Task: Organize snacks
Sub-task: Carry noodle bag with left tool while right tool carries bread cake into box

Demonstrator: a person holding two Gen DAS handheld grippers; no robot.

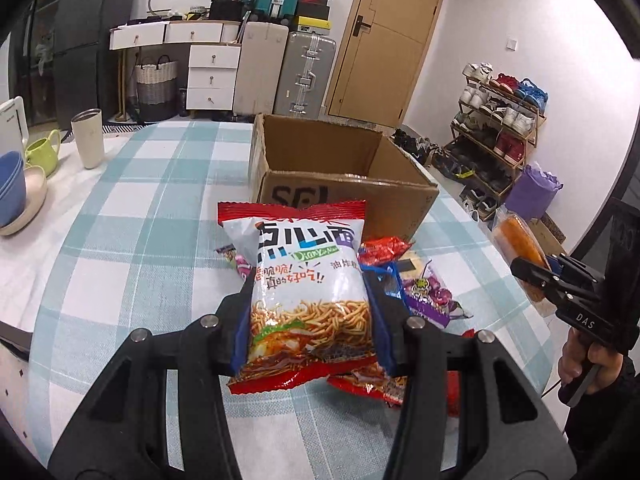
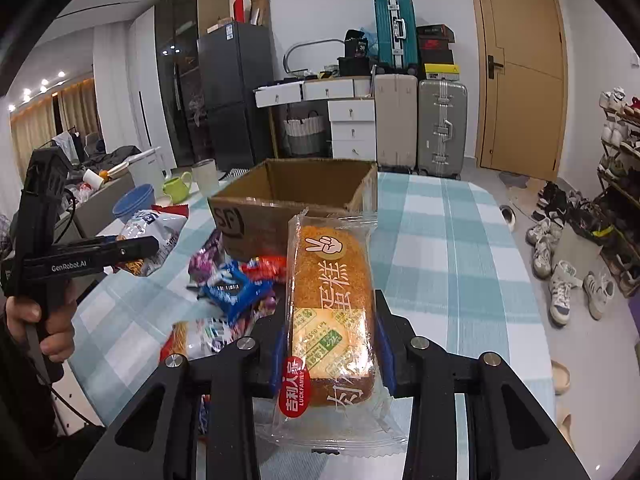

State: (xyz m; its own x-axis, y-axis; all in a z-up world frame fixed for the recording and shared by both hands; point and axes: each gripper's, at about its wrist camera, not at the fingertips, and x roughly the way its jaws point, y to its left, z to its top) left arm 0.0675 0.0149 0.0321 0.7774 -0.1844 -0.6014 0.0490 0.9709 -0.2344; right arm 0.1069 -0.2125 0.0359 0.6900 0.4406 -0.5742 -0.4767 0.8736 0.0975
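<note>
My left gripper is shut on a white and red bag of crispy noodle snack, held above the table. My right gripper is shut on a clear-wrapped orange cake; the same cake shows at the right edge of the left wrist view. An open, empty cardboard box stands just beyond both. Several loose snack packets lie on the checked tablecloth in front of the box.
At the table's left stand a beige tumbler, a green mug and stacked bowls. A shoe rack, suitcases, white drawers and a wooden door line the room behind.
</note>
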